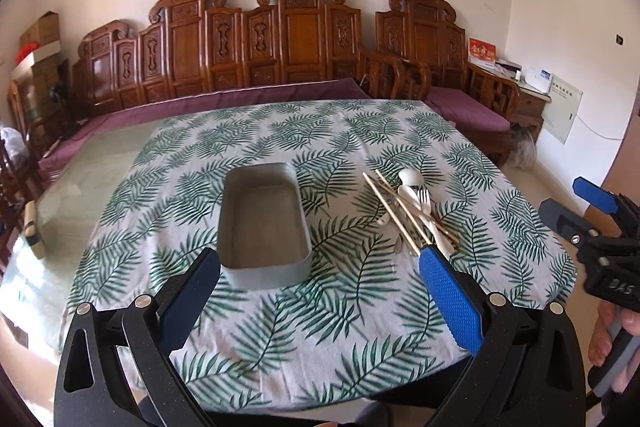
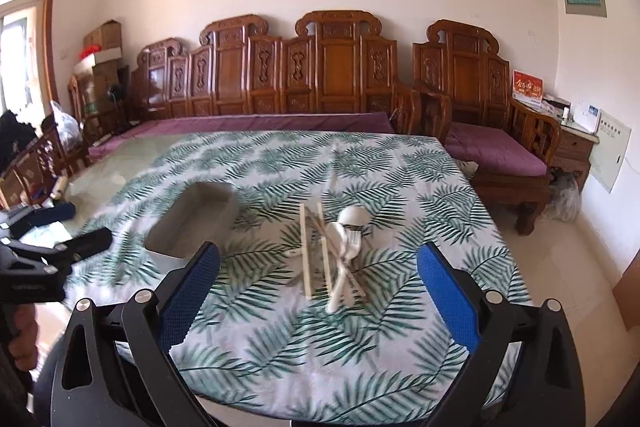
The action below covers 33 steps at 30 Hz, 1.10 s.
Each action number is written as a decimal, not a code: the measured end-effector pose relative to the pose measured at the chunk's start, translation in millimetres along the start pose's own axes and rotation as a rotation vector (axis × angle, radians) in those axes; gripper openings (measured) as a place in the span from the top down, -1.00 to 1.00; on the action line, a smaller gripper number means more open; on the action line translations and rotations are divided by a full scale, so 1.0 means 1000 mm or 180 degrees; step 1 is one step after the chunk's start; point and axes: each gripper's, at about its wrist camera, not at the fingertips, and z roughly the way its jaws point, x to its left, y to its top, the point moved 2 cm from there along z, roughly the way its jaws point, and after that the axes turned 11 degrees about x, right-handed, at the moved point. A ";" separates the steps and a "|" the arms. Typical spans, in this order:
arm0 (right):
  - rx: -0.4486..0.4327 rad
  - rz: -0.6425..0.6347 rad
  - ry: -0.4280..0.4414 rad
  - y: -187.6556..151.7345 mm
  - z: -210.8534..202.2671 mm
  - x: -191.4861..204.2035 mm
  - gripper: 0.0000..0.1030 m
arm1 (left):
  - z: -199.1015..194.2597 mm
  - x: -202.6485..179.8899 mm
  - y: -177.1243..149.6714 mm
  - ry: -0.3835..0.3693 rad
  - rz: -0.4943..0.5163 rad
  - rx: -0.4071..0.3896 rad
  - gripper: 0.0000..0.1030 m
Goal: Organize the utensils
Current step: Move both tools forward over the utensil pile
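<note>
A grey rectangular tray [image 1: 228, 223] stands empty on the leaf-print tablecloth; it also shows in the right wrist view [image 2: 176, 227]. To its right lies a pile of utensils [image 1: 412, 211]: wooden chopsticks [image 1: 390, 211], white spoons [image 1: 410, 179] and a white fork [image 1: 424, 199]. The pile shows in the right wrist view [image 2: 340, 251] too. My left gripper [image 1: 320, 267] is open and empty, above the table's near side in front of the tray. My right gripper [image 2: 318, 263] is open and empty, hovering short of the pile.
The tablecloth [image 1: 280, 327] covers a glass-topped table [image 1: 80, 163]. A carved wooden bench with purple cushions [image 1: 256, 91] runs behind it, and an armchair [image 2: 500, 147] stands at the right. The right gripper's body [image 1: 600, 239] is at the table's right edge.
</note>
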 end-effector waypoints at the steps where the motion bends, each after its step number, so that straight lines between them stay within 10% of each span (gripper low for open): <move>1: 0.0042 0.0002 0.0004 0.001 0.006 -0.003 -0.87 | 0.004 -0.001 0.002 -0.0015 0.0012 -0.0001 -0.88; 22: 0.0950 -0.0318 0.0540 0.001 0.166 -0.059 0.30 | 0.124 -0.043 0.028 -0.0205 0.0288 0.0480 -0.87; 33: 0.1177 -0.0439 0.0764 -0.021 0.209 -0.060 0.48 | 0.163 -0.058 0.010 -0.0273 0.0224 0.0757 -0.68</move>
